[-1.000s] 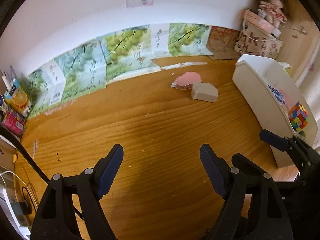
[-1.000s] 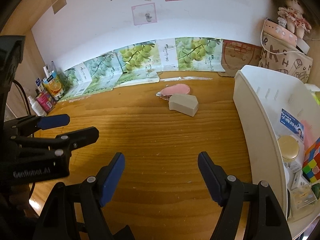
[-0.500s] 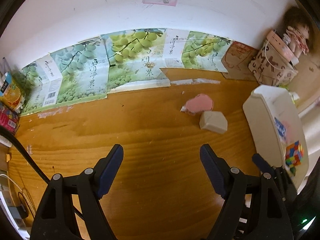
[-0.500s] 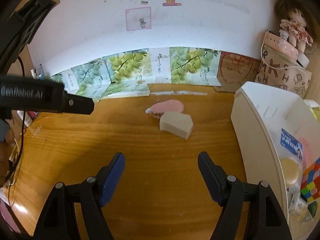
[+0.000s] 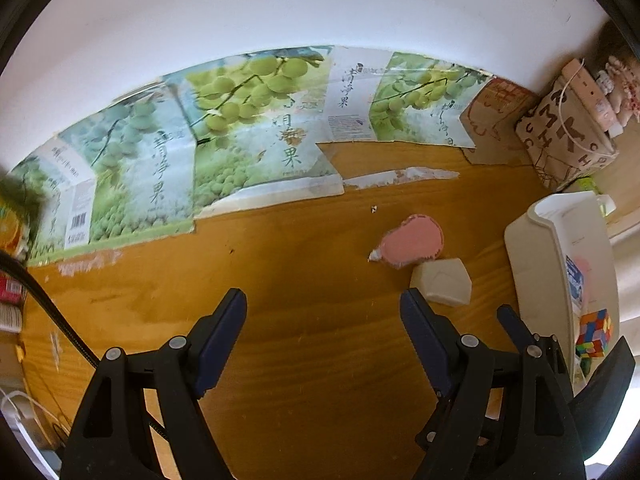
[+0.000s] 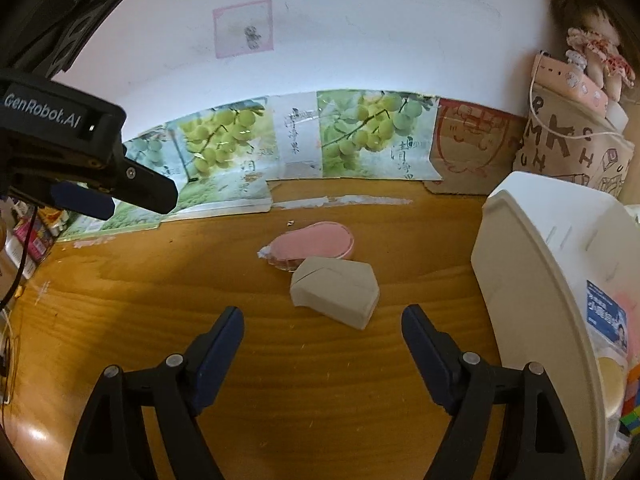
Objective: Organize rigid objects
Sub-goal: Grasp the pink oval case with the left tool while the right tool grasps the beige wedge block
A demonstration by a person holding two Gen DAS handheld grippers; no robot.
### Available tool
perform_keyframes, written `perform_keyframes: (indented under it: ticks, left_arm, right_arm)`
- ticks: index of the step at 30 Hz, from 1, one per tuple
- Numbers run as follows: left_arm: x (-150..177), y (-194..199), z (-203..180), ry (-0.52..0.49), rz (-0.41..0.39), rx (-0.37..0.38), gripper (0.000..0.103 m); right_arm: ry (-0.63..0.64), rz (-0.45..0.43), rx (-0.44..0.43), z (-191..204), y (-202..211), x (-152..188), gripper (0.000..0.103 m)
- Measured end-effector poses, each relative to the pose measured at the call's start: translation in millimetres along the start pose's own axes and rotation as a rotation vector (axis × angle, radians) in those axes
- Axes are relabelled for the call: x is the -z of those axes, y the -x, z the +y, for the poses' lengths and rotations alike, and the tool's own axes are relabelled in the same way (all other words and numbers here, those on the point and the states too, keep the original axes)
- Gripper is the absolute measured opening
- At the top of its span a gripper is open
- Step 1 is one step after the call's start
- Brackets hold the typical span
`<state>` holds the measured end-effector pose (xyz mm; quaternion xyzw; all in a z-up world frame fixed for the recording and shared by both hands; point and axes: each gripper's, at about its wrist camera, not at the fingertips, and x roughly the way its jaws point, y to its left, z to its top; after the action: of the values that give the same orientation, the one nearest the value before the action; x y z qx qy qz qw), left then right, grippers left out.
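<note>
A beige house-shaped block (image 6: 334, 294) lies on the wooden desk (image 6: 280, 360), touching a pink correction-tape dispenser (image 6: 310, 246) behind it. Both also show in the left wrist view: the block (image 5: 442, 286) and the dispenser (image 5: 412, 246). My right gripper (image 6: 322, 330) is open and empty, just short of the block. My left gripper (image 5: 322, 314) is open and empty, left of the block. A white storage bin (image 6: 532, 280) stands at the right with a colour cube (image 5: 594, 334) and small items inside.
Grape-print cartons (image 6: 240, 152) line the back wall. A brown paper bag (image 6: 568, 148) with a doll (image 6: 596, 48) stands at the back right. Bottles and packets (image 6: 32, 236) crowd the left edge. The left gripper's body (image 6: 60, 140) hangs at upper left in the right wrist view.
Both grippers have moved forward toward the block and dispenser, which now look larger and nearer. The left gripper has risen and swung left. Both jaws stay open.
</note>
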<state>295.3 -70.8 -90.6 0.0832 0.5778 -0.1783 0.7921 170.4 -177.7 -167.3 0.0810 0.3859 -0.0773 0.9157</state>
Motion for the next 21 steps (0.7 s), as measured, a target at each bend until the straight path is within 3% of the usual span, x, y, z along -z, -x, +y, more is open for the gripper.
perform_keyframes:
  ticks: [9,21]
  left_arm:
    - [-27,-34,-19,-0.029,0.078,0.012,0.082]
    - [-45,-66,-49,0.020,0.169,0.088,0.082]
  right_arm:
    - [0.000,-0.007,0.009,3,-21,-1,0.082]
    - [0.000,0.013,0.026,3,-42,-15,0.082]
